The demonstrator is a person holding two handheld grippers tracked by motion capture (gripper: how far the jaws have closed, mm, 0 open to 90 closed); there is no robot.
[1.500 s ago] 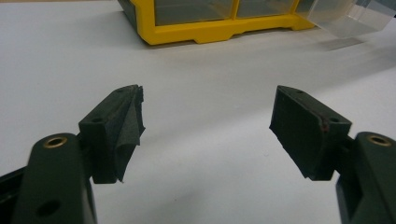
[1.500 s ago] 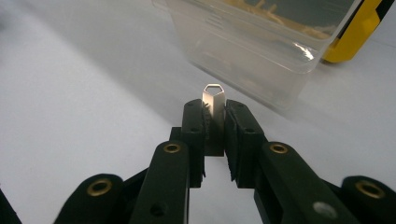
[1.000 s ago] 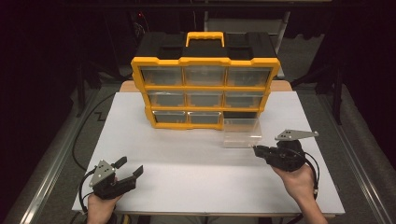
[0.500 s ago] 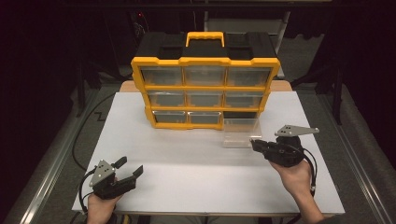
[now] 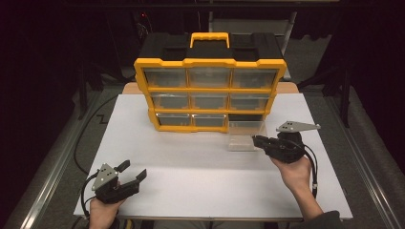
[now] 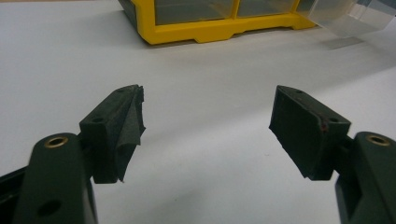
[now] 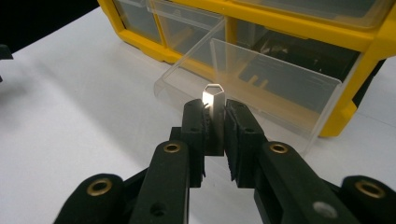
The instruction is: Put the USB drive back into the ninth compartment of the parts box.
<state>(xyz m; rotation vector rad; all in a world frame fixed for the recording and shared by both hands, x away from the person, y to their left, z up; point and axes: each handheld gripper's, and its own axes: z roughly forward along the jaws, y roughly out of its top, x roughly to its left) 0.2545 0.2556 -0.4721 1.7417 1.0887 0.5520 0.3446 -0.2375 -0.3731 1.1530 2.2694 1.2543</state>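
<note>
The white table (image 5: 191,162) carries everything, and the biggest thing on it is the yellow and black drawer cabinet (image 5: 210,88), which stands well ahead of both claws at the far side; its bottom right bay is open and dark, just beyond the right claw (image 5: 260,141); the clear plastic drawer (image 5: 246,136) from that bay sits pulled out onto the table, directly in front of the right claw's tips and so close that I cannot tell whether they touch its near wall; the left claw (image 5: 133,172) rests far off to the other side, near the table's front edge, with its jaws spread wide and nothing between them, the cabinet's base and a corner of the drawer showing well ahead of it in the left gripper view; smallest of all is the thin shiny metal piece (image 7: 213,105), clenched upright between the right claw's jaws and poking up past their tips, poised just short of the drawer; it looks light, stiff and smooth, so it would likely slip or twist if gripped loosely, and flat on its two faces, as now, seems the sound hold; the drawer looks light, thin-walled and rather brittle, likely to skid on the table if nudged, and best taken by its front wall or rim.
</note>
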